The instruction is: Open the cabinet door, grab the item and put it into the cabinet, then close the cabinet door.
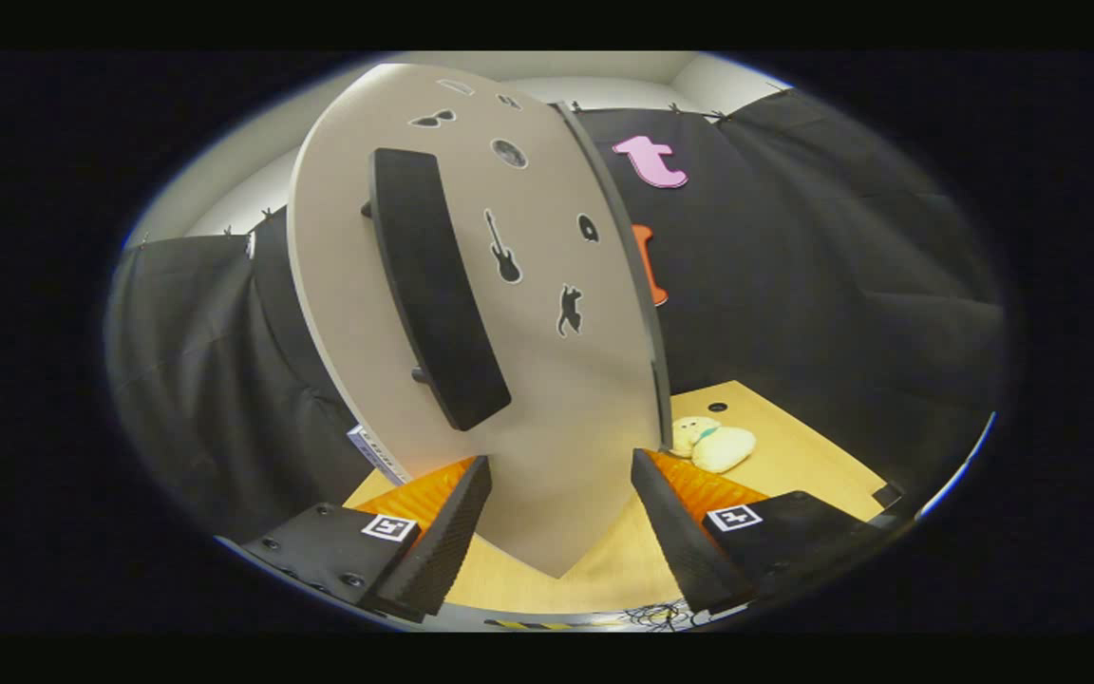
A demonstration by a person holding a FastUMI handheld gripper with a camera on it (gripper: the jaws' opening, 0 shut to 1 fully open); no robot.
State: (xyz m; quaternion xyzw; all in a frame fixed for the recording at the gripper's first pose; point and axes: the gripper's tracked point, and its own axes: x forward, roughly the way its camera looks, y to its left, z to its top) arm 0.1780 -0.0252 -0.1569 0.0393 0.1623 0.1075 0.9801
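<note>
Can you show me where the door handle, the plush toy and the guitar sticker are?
Handle [435,285], gripper view, middle of the bar.
Plush toy [718,445], gripper view, its body.
Guitar sticker [502,249], gripper view, its neck.

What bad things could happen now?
The gripper is open and tilted against the handle, so it might slip off when it grabs. The door sits right between the fingers and could get bumped. The toy lies beside the door's edge, so a swinging door might knock it.

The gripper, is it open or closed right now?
Open. The gripper has its fingers spread wide apart, nothing pressed between them, with the cabinet door just ahead and its black handle beyond.
</note>
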